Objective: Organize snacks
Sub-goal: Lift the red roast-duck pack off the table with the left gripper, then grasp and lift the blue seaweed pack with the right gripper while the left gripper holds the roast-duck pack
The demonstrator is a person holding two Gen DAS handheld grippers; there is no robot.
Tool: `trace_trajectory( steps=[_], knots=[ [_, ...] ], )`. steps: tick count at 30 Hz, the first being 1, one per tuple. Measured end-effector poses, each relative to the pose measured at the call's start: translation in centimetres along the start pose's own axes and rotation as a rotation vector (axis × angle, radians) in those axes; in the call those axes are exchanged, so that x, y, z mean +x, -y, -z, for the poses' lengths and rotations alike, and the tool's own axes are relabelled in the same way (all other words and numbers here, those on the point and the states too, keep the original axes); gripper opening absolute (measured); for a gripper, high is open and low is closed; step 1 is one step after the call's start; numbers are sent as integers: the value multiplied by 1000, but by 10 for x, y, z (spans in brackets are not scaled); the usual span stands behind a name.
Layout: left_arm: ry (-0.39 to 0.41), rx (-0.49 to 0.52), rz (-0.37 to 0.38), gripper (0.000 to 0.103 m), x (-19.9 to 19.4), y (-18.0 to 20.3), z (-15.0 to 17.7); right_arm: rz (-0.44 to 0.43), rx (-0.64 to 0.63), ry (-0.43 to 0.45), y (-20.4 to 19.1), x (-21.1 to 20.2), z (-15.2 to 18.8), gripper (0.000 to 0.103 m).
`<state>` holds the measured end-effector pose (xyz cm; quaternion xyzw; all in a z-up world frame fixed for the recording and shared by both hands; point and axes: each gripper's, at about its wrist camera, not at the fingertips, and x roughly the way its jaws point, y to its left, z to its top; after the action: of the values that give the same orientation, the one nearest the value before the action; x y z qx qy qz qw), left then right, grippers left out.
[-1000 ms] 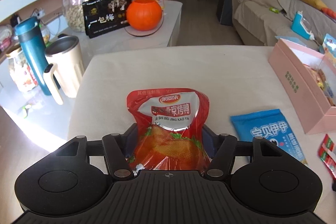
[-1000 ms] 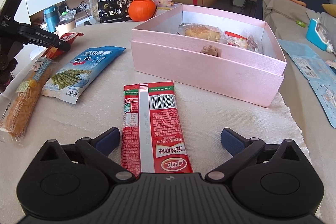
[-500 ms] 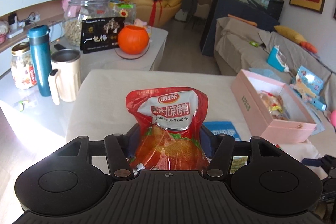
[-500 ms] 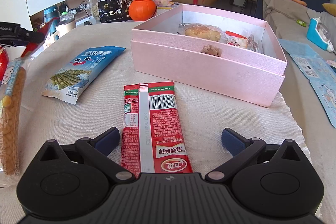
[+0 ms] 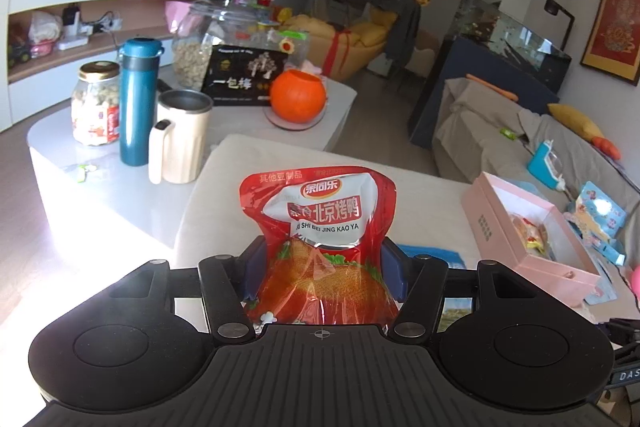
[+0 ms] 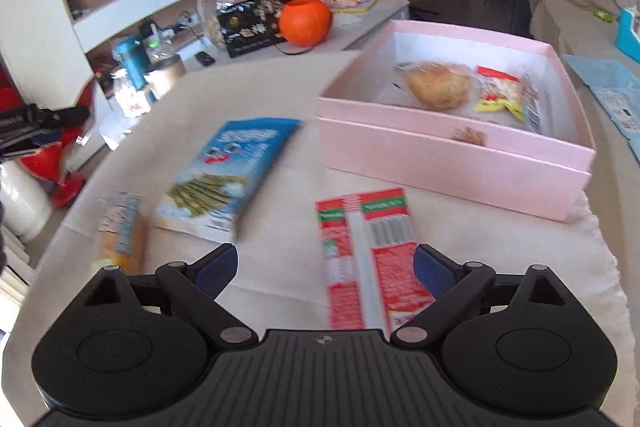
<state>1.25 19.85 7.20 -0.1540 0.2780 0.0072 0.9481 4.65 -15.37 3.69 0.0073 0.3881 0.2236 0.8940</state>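
My left gripper (image 5: 324, 267) is shut on a red roast-duck snack pouch (image 5: 320, 215), held upright above the cloth-covered table (image 5: 224, 179). The open pink box (image 5: 484, 223) lies to the right. In the right wrist view that pink box (image 6: 448, 155) holds a wrapped bun (image 6: 438, 85) and a yellow-red packet (image 6: 500, 95). My right gripper (image 6: 324, 259) hovers over the table, its jaws closing a little. A long red strip packet (image 6: 368, 251) lies flat between them, close to the right finger, and neither pad presses it. At the left edge the held red pouch (image 6: 60, 163) shows.
A blue seaweed packet (image 6: 232, 167) and a yellow-orange packet (image 6: 120, 239) lie left of the strip packet. A low side table carries a cream mug (image 5: 180, 139), teal bottle (image 5: 138, 99), jars and an orange pumpkin (image 5: 298, 99). A sofa (image 5: 520, 139) stands behind the box.
The left gripper lifted the red pouch higher and swung right, bringing the pink box further into view. The right gripper rose and shifted left, so the strip packet now sits by its right finger.
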Motion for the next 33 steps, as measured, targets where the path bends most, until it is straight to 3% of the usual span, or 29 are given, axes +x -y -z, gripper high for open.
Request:
trace_trajectory(
  steps=[3,8,10,13,19,25,27,28,30,33],
  knots=[
    [-47,24,-55,64,-3,1,11,-55,-63,-27,-41,10,-2,93],
    [-81,31,-39,64,-10,11,36,-235,-140,-87,-104,32,10,71],
    [-89,37,-21,64,-13,17,46,-240,-222,-127,-123,40,14,37],
    [-105,65,7,65,-14,35,61,-183,-319,-127,-128,33,19,29],
    [-140,208,7,67,4,90,89,-9,-268,-121,-65,8,20,31],
    [-130,262,-26,71,13,103,99,-41,-230,-127,-40,-11,20,33],
    [-139,255,-15,71,14,99,99,-52,-245,-82,-42,-15,12,43],
    [-141,251,-12,71,14,97,99,-54,-250,-58,-44,-14,5,57],
    [-137,240,-9,71,11,92,98,-40,-252,-5,-48,-7,-13,73],
    [-109,182,-38,70,5,74,96,-37,-223,-11,-48,20,-40,76]
  ],
)
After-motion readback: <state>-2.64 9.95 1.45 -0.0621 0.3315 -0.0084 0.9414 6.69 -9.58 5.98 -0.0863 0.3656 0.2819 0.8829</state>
